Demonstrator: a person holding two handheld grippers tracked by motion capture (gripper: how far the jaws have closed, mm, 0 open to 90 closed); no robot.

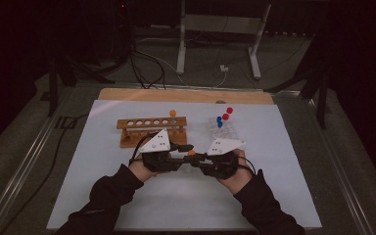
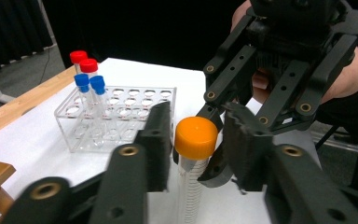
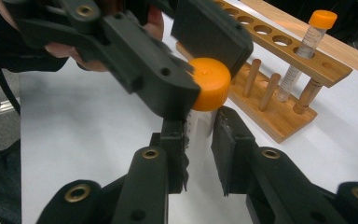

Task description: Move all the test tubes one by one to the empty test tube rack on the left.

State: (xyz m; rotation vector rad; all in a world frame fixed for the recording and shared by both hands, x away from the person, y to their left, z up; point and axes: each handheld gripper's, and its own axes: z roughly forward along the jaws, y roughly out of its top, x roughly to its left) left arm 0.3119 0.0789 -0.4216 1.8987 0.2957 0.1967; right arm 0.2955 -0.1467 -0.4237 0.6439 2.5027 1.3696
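Observation:
An orange-capped clear tube (image 1: 191, 152) is held just above the white table top between both grippers. My left gripper (image 2: 193, 135) has its jaws closed against the orange cap (image 2: 196, 136). From the opposite side, my right gripper (image 3: 199, 140) is shut on the tube's clear body (image 3: 199, 122) just below the cap. In the high view the left gripper (image 1: 188, 148) and the right gripper (image 1: 197, 157) meet tip to tip at the table's middle, each in a person's hand.
A wooden tube rack (image 1: 152, 128) stands behind the left gripper, with one orange-capped tube (image 1: 173, 113) in its right end. A clear plastic rack (image 1: 223, 132) at the back right holds red-capped (image 2: 79, 57) and blue-capped (image 2: 82, 80) tubes.

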